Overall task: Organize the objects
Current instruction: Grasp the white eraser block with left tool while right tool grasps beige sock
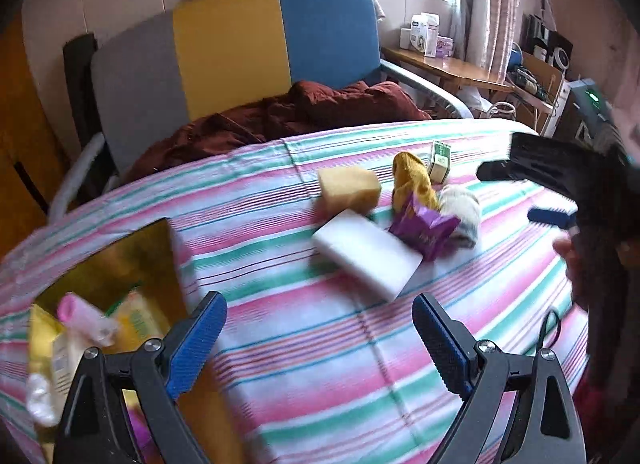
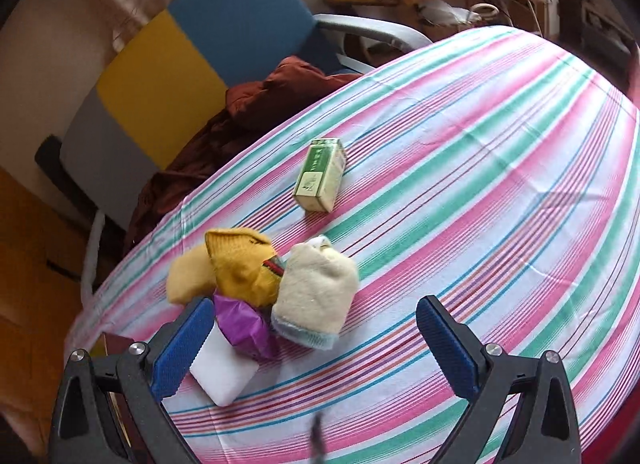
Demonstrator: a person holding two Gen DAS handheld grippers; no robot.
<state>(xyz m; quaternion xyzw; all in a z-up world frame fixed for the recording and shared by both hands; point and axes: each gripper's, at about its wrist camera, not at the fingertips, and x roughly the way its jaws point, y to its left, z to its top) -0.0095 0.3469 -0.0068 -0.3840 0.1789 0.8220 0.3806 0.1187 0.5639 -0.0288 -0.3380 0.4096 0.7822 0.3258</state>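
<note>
- Left gripper (image 1: 318, 338): jaws wide apart, nothing between them.
- Right gripper (image 2: 316, 348): jaws wide apart, nothing held.
- White block (image 1: 366, 254) lies flat on the striped cloth (image 1: 320, 384), long axis running from 10 to 4 o'clock.
- Green box (image 2: 320, 180) lies toward 12 o'clock, long axis from 1 to 7.

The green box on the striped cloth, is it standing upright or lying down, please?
Lying down: the green box rests on a long side on the cloth.

No lettering is legible: print on the green box (image 2: 321, 175) and purple packet (image 1: 421, 229) is too blurred.
</note>
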